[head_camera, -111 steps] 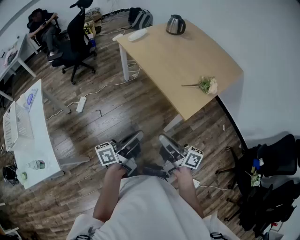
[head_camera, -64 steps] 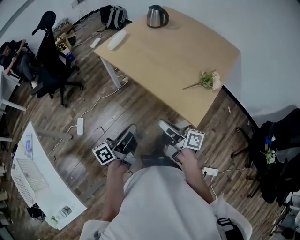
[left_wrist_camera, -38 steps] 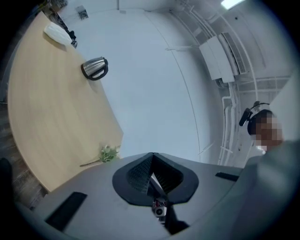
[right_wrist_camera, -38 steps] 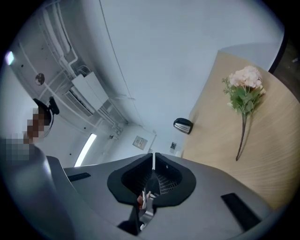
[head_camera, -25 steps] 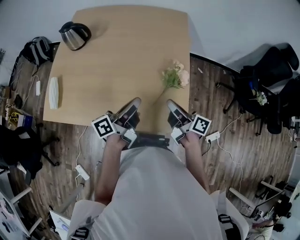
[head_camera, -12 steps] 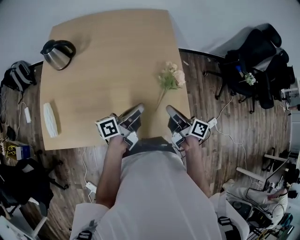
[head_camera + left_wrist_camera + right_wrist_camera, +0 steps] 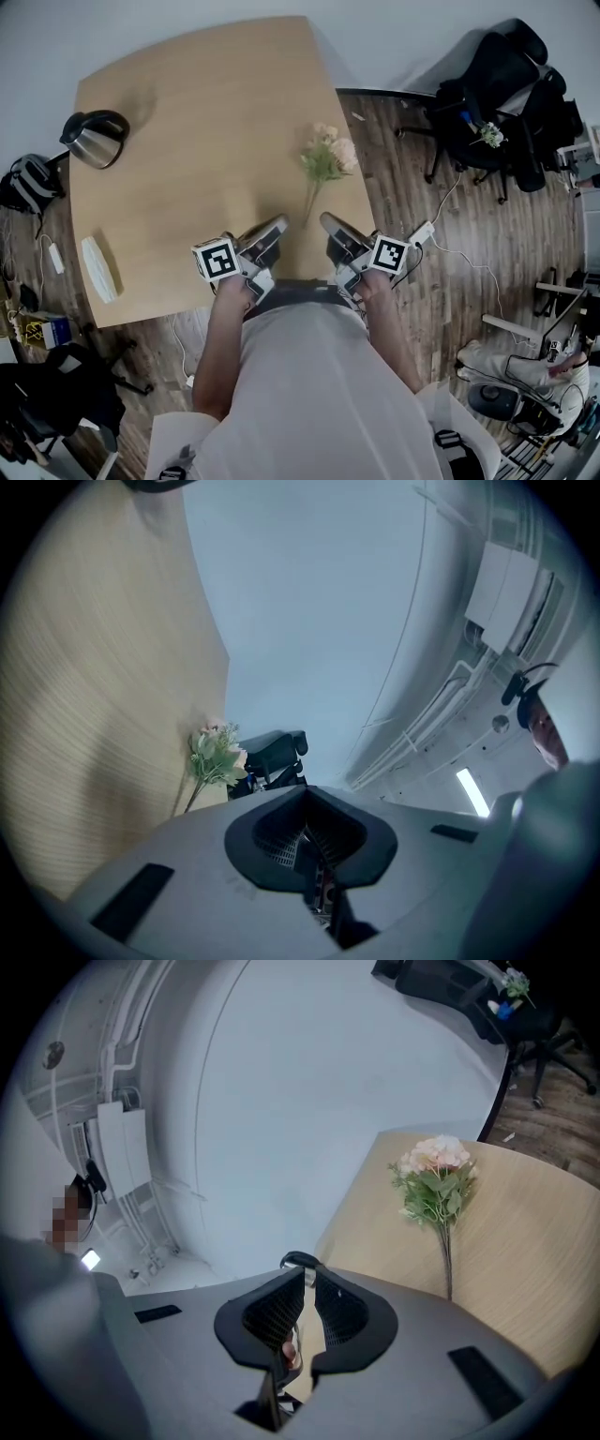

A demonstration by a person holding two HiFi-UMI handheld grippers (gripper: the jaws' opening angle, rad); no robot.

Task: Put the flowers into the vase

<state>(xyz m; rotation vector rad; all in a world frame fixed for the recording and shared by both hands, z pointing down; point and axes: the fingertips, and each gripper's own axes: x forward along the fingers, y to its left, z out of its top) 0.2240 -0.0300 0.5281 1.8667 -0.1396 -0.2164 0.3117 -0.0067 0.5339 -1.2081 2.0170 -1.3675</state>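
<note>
Left gripper [image 7: 275, 227]: jaws closed, nothing held, at the near edge of the table [image 7: 187, 122].
Right gripper [image 7: 330, 225]: jaws closed, nothing held.
Flowers [image 7: 325, 161]: lying flat on the table just beyond both grippers, touched by neither.

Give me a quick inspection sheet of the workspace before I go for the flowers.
Surface: wooden table, level.
Job's things: flowers lying flat near the table's right edge, stem toward the person; no upright vase seen.
Clutter: kettle at far left; white ribbed object lying at the left edge.
Grippers: left gripper and right gripper both shut, empty, either side of the stem end, not touching it.
Cables: power strip with white lead on the floor, right of the table.
Surroundings: office chairs, backpack, wood floor.
</note>
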